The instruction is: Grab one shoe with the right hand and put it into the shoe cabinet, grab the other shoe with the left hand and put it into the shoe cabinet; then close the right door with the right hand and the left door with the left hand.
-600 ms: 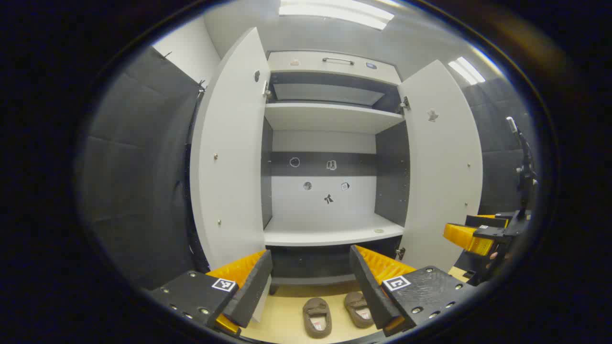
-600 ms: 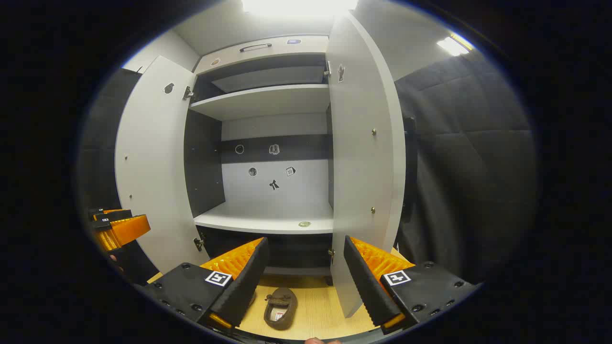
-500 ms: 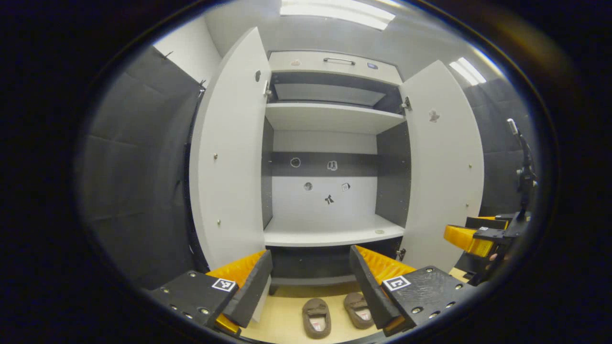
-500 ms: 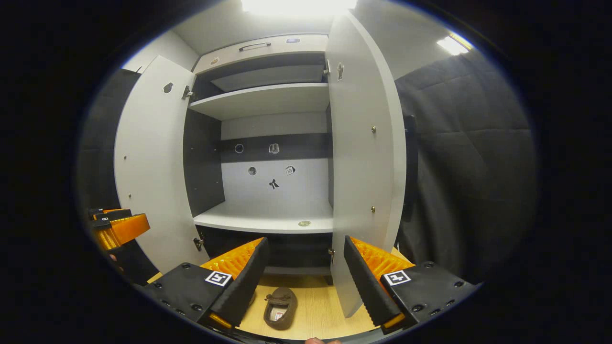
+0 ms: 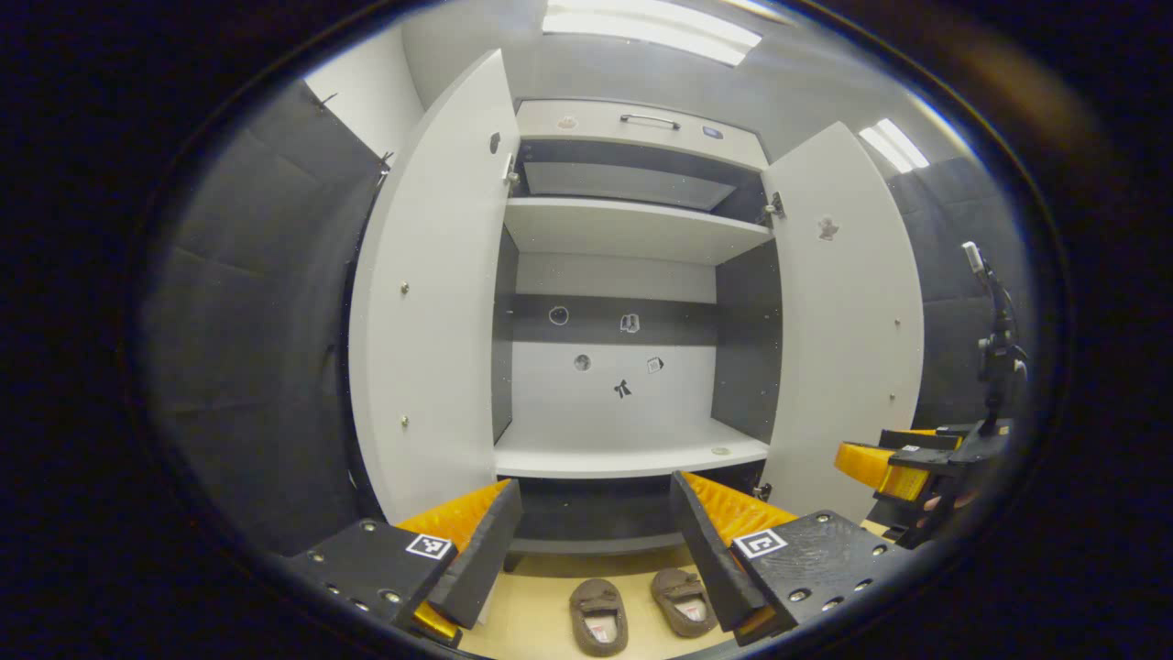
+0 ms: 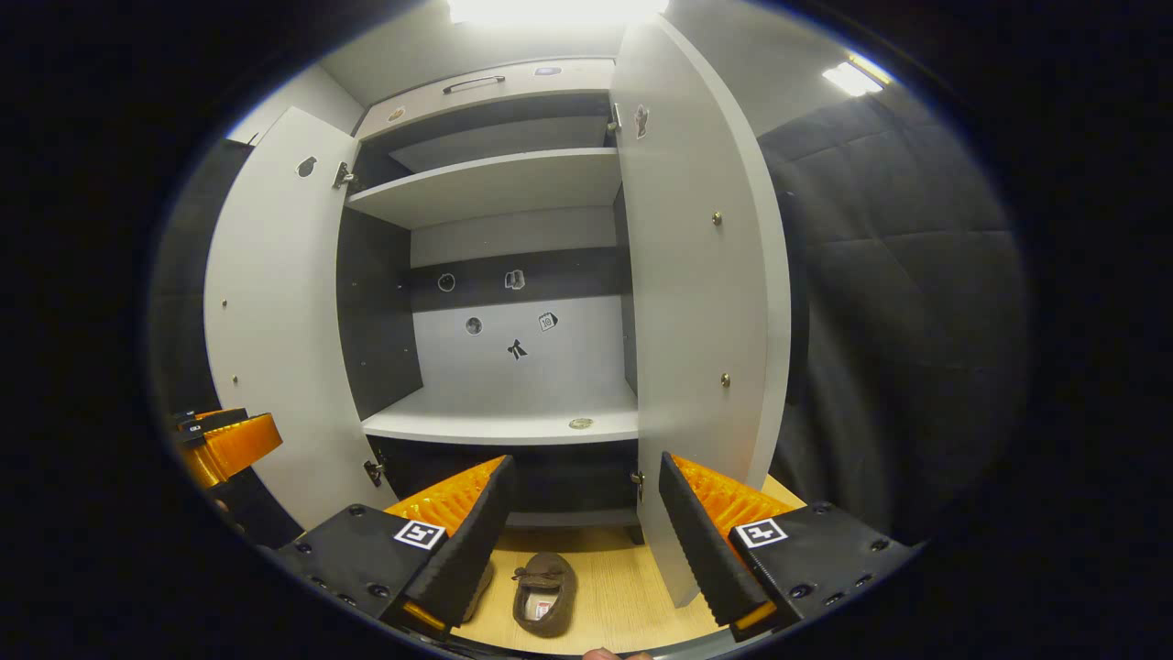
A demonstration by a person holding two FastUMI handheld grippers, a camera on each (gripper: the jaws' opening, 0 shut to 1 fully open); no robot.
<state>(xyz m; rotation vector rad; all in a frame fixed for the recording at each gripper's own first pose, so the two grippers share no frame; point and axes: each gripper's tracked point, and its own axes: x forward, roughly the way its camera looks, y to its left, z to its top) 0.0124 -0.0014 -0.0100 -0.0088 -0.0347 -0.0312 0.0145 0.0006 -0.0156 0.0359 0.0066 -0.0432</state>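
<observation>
Two brown slippers lie side by side on the wooden floor before the cabinet: one shoe (image 5: 598,618) and the other shoe (image 5: 682,601) beside it. In the right gripper view one shoe (image 6: 544,593) lies between my fingers' line, lower down. The white shoe cabinet (image 5: 632,454) stands with its left door (image 5: 426,302) and right door (image 5: 848,321) wide open. My left gripper (image 5: 591,541) is open, held above the shoes. My right gripper (image 6: 582,536) is open too, and it appears far right as the right gripper (image 5: 893,463) in the left gripper view.
Inside the cabinet a lower shelf (image 6: 513,423) holds a small round disc (image 6: 580,423); an upper shelf (image 6: 495,183) sits above. Small stickers dot the back panel (image 5: 609,367). Padded dark walls flank both doors. A stand (image 5: 994,348) rises at far right.
Both grippers have moved slightly forward and tipped down; the cabinet looks a bit larger and the shoes sit lower in each view. Both stay open.
</observation>
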